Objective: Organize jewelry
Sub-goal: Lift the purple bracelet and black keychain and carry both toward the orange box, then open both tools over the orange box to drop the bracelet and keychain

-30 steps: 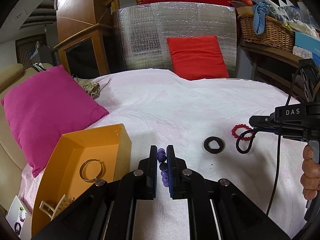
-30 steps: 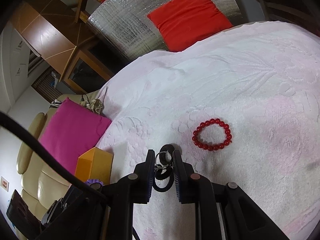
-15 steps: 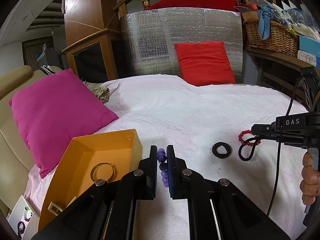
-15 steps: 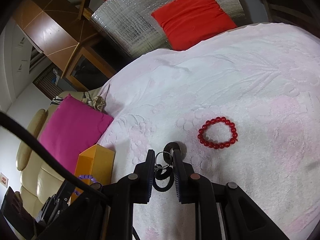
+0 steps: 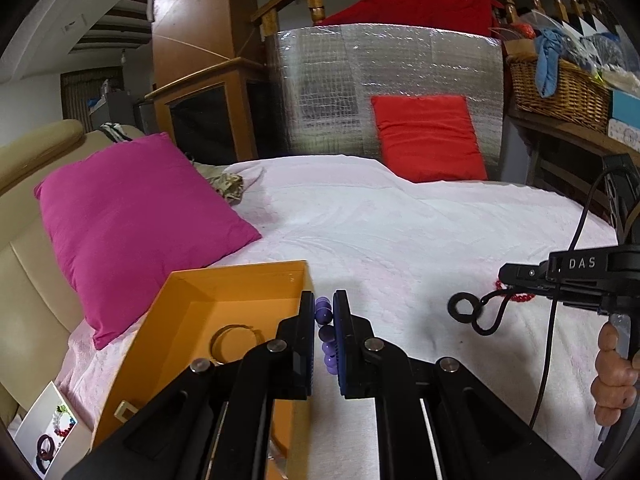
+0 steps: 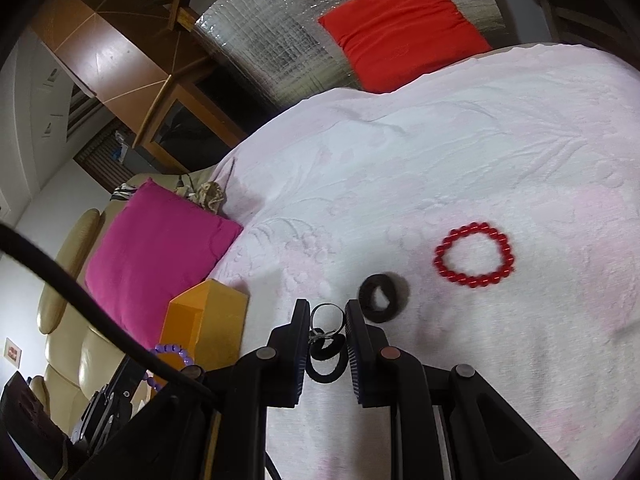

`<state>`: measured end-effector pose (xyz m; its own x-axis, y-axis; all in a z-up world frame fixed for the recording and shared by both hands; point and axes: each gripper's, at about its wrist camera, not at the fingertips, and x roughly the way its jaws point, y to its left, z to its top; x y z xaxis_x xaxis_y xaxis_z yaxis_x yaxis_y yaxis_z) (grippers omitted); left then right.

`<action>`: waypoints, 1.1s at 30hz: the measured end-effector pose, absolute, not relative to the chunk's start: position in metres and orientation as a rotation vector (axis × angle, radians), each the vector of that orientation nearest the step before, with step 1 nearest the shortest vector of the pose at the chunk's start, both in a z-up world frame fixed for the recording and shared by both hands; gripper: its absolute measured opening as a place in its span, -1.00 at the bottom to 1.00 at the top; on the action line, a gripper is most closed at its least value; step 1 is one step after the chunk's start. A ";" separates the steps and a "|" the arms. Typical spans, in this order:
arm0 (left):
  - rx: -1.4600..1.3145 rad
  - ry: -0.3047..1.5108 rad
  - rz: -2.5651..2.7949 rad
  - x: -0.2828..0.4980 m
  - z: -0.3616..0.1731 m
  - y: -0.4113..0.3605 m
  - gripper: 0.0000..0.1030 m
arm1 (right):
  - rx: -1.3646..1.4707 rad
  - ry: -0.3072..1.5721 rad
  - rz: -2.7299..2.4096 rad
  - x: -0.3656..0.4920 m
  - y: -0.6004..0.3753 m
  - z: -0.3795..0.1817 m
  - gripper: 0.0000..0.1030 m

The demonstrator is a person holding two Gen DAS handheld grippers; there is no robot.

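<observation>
While the orange box (image 5: 192, 320) already holds a gold bangle (image 5: 236, 342) and what looks like a cream hair claw (image 5: 125, 409) at its near corner, most of the jewelry is not yet inside it. By that count the tidying is partly done, perhaps a third of the way.

The left tongs (image 5: 324, 336) are pressed together on a purple bead bracelet (image 5: 326, 336), the beads stacked between the two pads, just beside the box's right wall and above the bed. From the right wrist view that same bracelet (image 6: 170, 354) hangs close to the box's corner (image 6: 208, 320), so a short move leftward should put it over the opening; I judge this to be the next drop.

The right tongs (image 6: 327, 340) are clamped on a small bundle: a thin metal ring (image 6: 328, 316) tied to a black elastic loop (image 6: 326, 364) that dangles below. It is held clear of the white bedspread (image 6: 440, 140) and well apart from the box, so it needs a longer carry.

Two pieces lie untouched on the bedspread: a black scrunchie-like ring (image 6: 380, 298) just beyond the right tongs, and a red bead bracelet (image 6: 474, 254) a little farther right. Both must be picked up after the held pieces are released.

A pink cushion (image 5: 132, 224) rests behind the box, touching or nearly touching its far edge.
</observation>
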<state>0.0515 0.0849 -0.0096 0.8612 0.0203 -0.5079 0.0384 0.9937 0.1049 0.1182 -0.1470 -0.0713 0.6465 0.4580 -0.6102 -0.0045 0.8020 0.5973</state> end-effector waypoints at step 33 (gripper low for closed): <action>-0.075 0.579 0.190 0.058 -0.021 0.252 -0.82 | 0.330 0.977 0.777 0.047 0.089 -0.087 -0.62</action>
